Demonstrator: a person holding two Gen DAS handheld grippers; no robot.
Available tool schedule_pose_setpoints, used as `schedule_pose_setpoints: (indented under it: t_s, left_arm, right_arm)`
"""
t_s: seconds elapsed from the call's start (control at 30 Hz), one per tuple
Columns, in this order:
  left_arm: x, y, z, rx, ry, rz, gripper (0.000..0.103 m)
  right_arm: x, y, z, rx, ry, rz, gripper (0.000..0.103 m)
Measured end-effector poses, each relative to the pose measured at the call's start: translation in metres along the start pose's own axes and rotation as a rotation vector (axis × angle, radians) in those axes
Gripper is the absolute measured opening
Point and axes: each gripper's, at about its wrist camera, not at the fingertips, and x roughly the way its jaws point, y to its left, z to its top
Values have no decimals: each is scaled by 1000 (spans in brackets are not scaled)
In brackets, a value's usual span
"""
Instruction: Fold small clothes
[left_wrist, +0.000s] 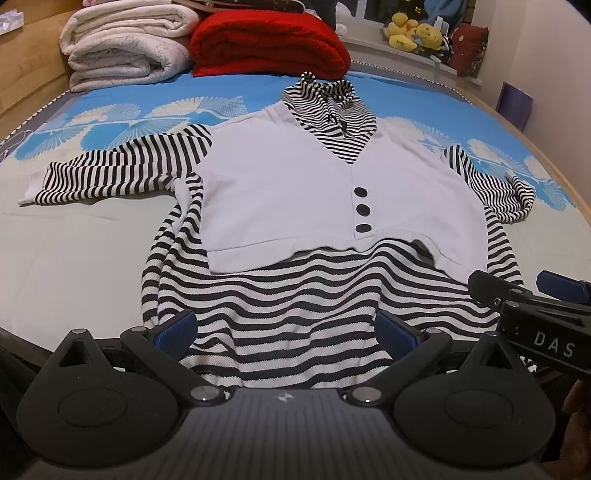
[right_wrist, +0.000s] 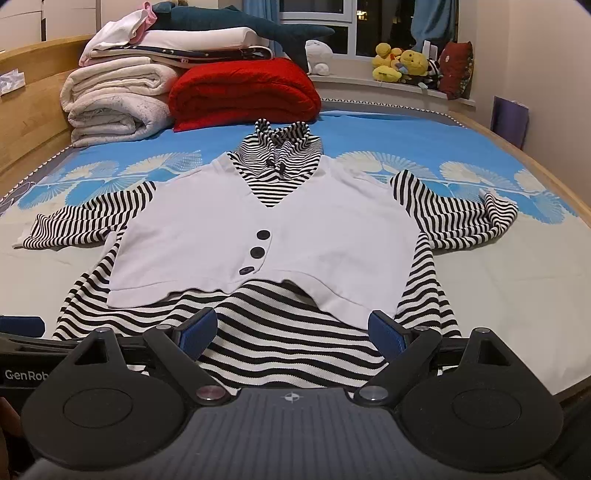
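A small black-and-white striped hooded top with a white vest front (left_wrist: 295, 184) (right_wrist: 280, 236) and three dark buttons (left_wrist: 362, 210) lies flat on the bed, sleeves spread left and right, hood at the far end. My left gripper (left_wrist: 286, 332) hovers open over the near hem, left of centre. Over the same hem, further right, my right gripper (right_wrist: 291, 332) is open too. Neither holds any cloth. In the left wrist view the right gripper (left_wrist: 528, 291) shows at the right edge. One blue pad of the left gripper (right_wrist: 20, 326) shows at the left edge of the right wrist view.
The bed has a blue and grey patterned sheet (left_wrist: 129, 114) and a wooden frame (right_wrist: 524, 155). At the head lie folded white blankets (right_wrist: 118, 99) and a red blanket (right_wrist: 243, 92). Plush toys (right_wrist: 402, 62) sit on the window sill.
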Motion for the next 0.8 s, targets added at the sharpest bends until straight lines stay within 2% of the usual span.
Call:
schedule_pose_setpoints:
  t_s: [0.8]
  left_arm:
    - [0, -2, -3, -2, 1, 0, 102]
  right_arm:
    - [1, -1, 1, 2, 0, -1, 89]
